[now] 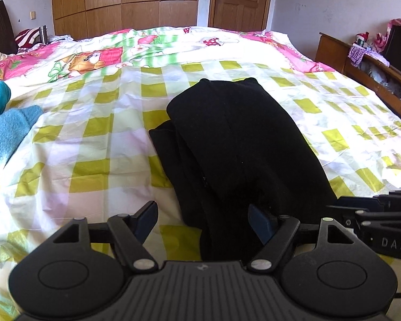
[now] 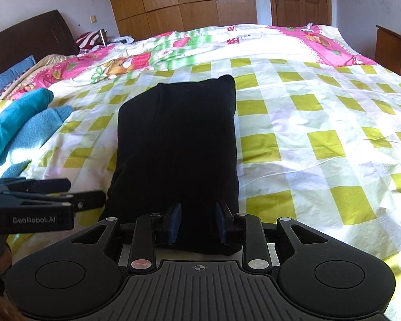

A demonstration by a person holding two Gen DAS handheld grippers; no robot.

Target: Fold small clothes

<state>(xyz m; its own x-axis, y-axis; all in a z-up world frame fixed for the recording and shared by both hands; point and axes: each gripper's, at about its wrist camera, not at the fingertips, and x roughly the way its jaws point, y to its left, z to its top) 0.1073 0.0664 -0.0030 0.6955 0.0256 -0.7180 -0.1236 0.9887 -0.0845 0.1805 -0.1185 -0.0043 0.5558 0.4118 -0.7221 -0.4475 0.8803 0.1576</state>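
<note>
A black garment [image 1: 235, 144] lies lengthwise on the checked bedsheet [image 1: 93, 144], folded narrow, its near end by both grippers. My left gripper [image 1: 204, 220] is open wide, its jaws either side of the garment's near left edge. In the right wrist view the same garment [image 2: 179, 139] runs away from me. My right gripper [image 2: 197, 223] has its jaws partly closed around the garment's near end; the cloth fills the gap between the blue pads [image 2: 175, 223]. The left gripper also shows at the left of the right wrist view [image 2: 88, 199].
Blue-teal fleece clothes [image 2: 21, 125] lie at the left on the bed. A pink cartoon quilt [image 1: 93, 58] covers the far part. A wooden cabinet [image 1: 366, 75] stands at the right, wardrobe [image 1: 125, 5] and door behind.
</note>
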